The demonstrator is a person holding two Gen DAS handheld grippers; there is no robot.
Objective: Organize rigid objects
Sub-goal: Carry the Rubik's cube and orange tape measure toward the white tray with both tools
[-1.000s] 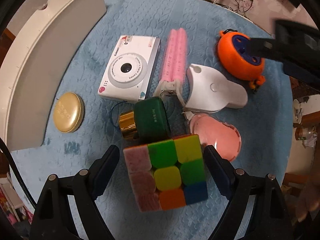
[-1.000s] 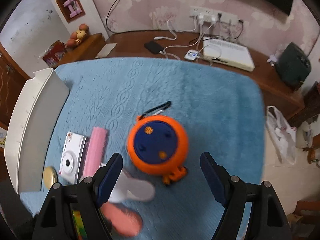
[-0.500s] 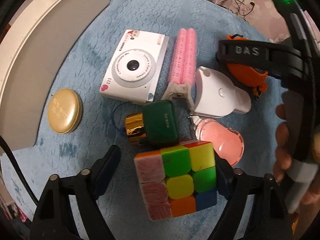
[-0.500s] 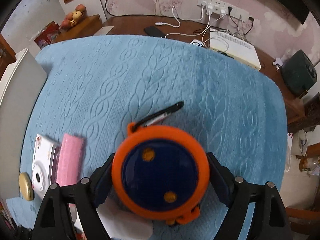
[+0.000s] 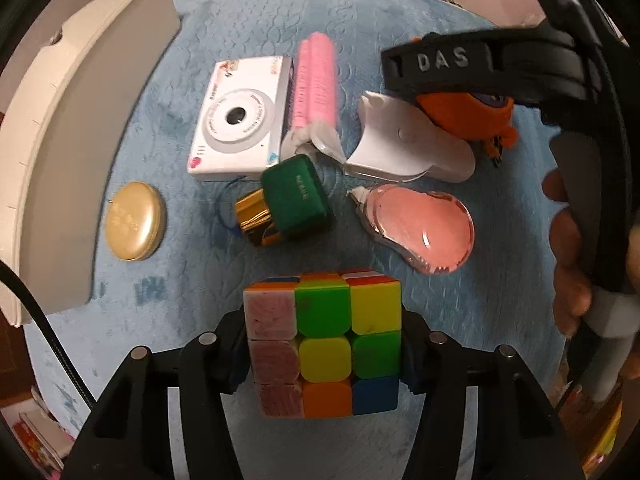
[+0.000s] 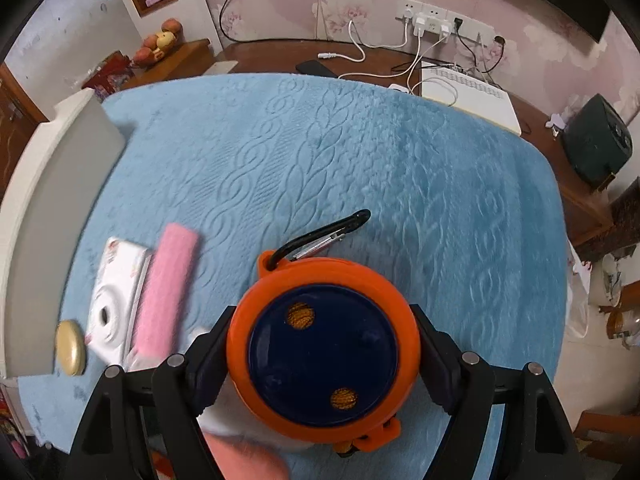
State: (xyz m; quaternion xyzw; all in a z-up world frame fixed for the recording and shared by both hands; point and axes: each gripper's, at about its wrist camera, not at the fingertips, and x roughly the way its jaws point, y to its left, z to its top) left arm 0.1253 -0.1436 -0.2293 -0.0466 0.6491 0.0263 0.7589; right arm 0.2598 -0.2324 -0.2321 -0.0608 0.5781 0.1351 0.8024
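Note:
My left gripper is shut on a multicoloured puzzle cube, held just above the blue mat. My right gripper is shut on a round orange and navy device with a black carabiner; it also shows in the left wrist view under the right gripper's black frame. On the mat lie a white toy camera, a pink roller, a green box with a gold piece, a white holder, a pink clear case and a gold round tin.
A white tray stands along the mat's left edge. Behind the mat a wooden desk carries a white box, cables and wall sockets. A dark speaker sits at the far right.
My left gripper closed on the cube and drew it back from the green box. My right gripper came down around the orange device and closed on it.

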